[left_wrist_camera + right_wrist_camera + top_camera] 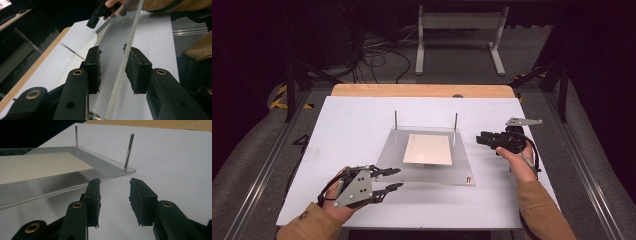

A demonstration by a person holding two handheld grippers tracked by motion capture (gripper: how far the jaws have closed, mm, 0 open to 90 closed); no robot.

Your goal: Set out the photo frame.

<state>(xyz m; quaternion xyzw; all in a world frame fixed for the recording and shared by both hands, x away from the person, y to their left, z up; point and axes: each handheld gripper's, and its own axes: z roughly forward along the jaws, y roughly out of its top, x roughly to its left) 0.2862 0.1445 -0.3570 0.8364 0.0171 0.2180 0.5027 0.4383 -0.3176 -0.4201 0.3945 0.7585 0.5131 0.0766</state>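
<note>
Clear acrylic plate [427,172] at the centre of the white table [352,125], carrying a beige card [428,149] and two upright pins [455,122]. Left gripper [394,179], jaws apart, straddles the plate's near-left edge; right gripper [480,139], jaws apart, hovers just beside its right edge.

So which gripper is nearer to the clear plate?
Left. The left gripper has its open jaws around the clear plate's left edge, one jaw on each side. The right gripper is open beside the right edge, apart from it.
</note>
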